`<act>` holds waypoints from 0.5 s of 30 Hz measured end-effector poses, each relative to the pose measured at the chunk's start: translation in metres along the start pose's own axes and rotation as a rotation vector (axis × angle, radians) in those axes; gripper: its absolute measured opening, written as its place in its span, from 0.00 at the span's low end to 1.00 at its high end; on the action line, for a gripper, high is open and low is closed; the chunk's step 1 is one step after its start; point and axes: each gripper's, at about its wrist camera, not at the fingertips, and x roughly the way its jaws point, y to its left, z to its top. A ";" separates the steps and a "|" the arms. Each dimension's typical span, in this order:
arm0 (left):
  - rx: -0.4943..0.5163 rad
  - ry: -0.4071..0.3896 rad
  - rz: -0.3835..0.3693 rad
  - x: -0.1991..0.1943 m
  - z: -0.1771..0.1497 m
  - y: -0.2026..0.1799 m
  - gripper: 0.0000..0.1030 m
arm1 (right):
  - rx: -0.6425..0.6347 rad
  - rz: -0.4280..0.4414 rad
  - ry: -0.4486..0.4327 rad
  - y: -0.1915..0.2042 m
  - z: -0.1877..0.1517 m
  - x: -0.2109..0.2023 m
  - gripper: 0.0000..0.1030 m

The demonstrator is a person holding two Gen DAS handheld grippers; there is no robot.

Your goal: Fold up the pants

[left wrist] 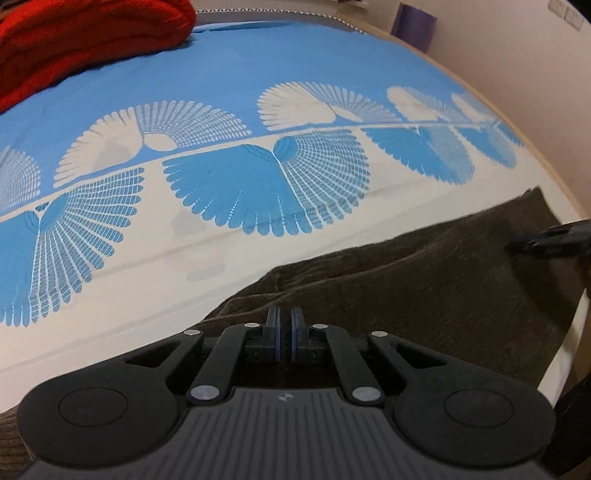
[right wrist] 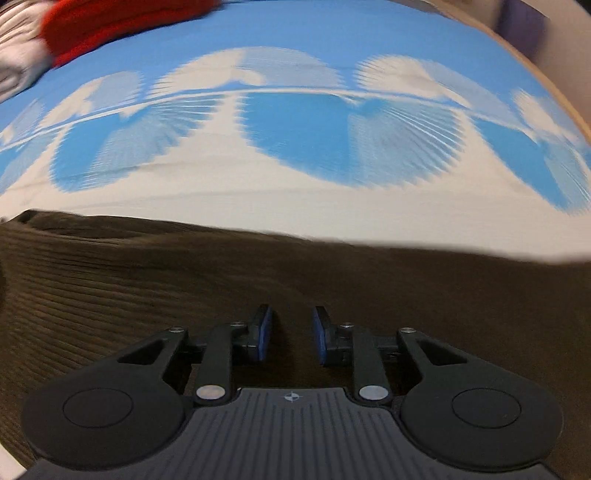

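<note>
Dark brown corduroy pants (left wrist: 424, 280) lie on a bed with a blue and white patterned sheet (left wrist: 221, 92). My left gripper (left wrist: 285, 314) is shut, its pads pressed together over the pants' near edge; whether cloth is pinched between them is hidden. My right gripper (right wrist: 291, 314) is open, its fingers a little apart just above the pants (right wrist: 184, 266). In the left wrist view the right gripper (left wrist: 546, 240) shows at the right edge over the pants. The right wrist view is blurred by motion.
A red knitted garment (left wrist: 81, 40) lies at the far left of the bed, also in the right wrist view (right wrist: 122, 26), beside a grey-white cloth (right wrist: 18, 62). A purple object (left wrist: 415, 26) stands by the wall past the bed's wooden edge (left wrist: 535, 155).
</note>
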 end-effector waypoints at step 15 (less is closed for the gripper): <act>-0.244 -0.015 0.134 -0.110 -0.037 -0.014 0.11 | 0.591 -0.169 -0.065 -0.144 -0.088 -0.074 0.45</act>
